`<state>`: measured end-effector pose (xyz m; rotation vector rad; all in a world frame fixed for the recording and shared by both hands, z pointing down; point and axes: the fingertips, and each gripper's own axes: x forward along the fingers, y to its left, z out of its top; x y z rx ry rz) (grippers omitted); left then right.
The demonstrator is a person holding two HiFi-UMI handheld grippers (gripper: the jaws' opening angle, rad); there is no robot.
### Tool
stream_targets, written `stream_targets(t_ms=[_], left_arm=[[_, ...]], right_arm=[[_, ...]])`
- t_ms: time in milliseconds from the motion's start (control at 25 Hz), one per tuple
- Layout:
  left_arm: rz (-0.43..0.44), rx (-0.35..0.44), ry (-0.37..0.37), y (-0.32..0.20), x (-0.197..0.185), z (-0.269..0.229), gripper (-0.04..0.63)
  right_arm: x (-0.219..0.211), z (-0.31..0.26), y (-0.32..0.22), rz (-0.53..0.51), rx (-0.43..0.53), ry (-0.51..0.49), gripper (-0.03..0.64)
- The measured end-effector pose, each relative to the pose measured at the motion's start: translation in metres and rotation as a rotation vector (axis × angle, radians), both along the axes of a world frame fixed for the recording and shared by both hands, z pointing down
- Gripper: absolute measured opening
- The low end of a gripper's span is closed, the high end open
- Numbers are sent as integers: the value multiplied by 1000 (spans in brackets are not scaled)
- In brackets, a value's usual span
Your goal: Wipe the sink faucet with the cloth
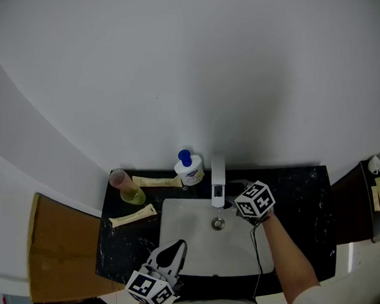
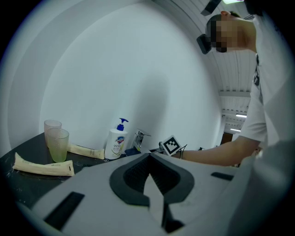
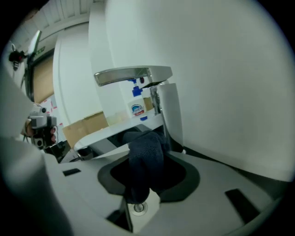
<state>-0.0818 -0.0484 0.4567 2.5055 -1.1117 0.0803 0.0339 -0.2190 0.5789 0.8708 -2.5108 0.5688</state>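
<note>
The chrome faucet (image 1: 217,176) stands at the back of the white sink (image 1: 189,238). My right gripper (image 1: 239,198) is at the faucet's right side, close to its base, shut on a dark blue cloth (image 3: 146,145). In the right gripper view the cloth bunches up between the jaws and reaches the faucet's upright body (image 3: 168,110), under the flat faucet spout (image 3: 133,75). My left gripper (image 1: 176,248) hovers over the sink's front left corner, shut with nothing in it. Its closed left gripper tips (image 2: 149,157) point toward the faucet (image 2: 139,138).
A white soap pump bottle (image 1: 189,169) stands just left of the faucet. A pale cup (image 1: 126,187) and two cream tubes (image 1: 133,215) lie on the dark counter (image 1: 302,205) at the left. A cardboard box (image 1: 61,252) sits left of the counter.
</note>
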Motion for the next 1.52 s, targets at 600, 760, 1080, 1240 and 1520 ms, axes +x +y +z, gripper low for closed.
stream_targets(t_ms=[600, 760, 1080, 1240, 1520], left_arm=[[7, 6, -5, -3, -1, -3, 2], [1, 5, -16, -6, 0, -9, 2], [11, 7, 5, -4, -3, -1, 2], [16, 11, 6, -4, -2, -2, 2], [6, 13, 7, -5, -3, -6, 2]], right_arm=[[4, 8, 12, -7, -19, 45, 134], [-7, 10, 12, -10, 8, 56, 133], [82, 0, -21, 358, 37, 14, 135], [43, 4, -5, 216, 26, 19, 134], [-9, 13, 12, 62, 49, 48, 135]])
